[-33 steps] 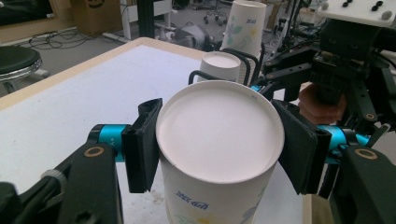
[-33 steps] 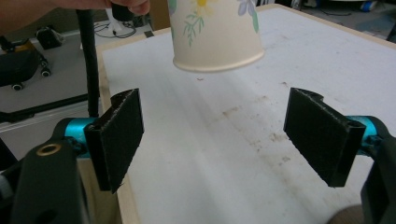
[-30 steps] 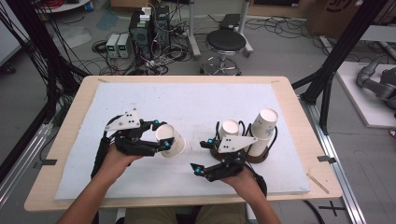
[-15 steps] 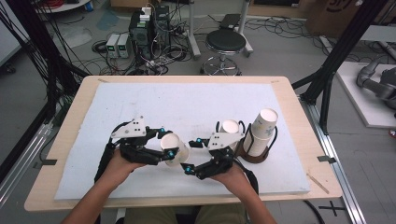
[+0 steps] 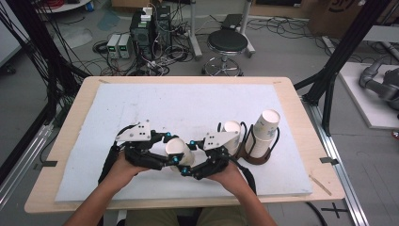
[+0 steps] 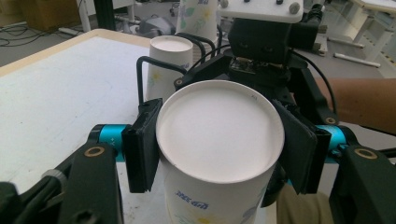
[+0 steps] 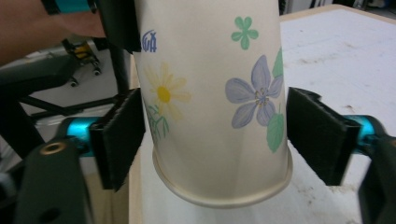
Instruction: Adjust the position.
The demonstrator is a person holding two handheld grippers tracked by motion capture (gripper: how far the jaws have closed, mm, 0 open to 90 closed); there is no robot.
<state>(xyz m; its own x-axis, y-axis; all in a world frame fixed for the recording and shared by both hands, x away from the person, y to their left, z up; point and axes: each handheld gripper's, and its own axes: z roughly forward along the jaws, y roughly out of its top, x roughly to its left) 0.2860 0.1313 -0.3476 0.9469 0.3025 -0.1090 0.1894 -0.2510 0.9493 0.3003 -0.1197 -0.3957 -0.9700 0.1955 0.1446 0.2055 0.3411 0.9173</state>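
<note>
Paper cup, gripped near its base by the left gripper above the table's front, now sits between the right gripper's jaws, which have just been closing without yet pinching, suggesting a handover.

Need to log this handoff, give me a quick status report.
Left tongs shut on paper cup. Right tongs closing around its lower end, pads not touching yet. Wire cup rack close by right.
</note>
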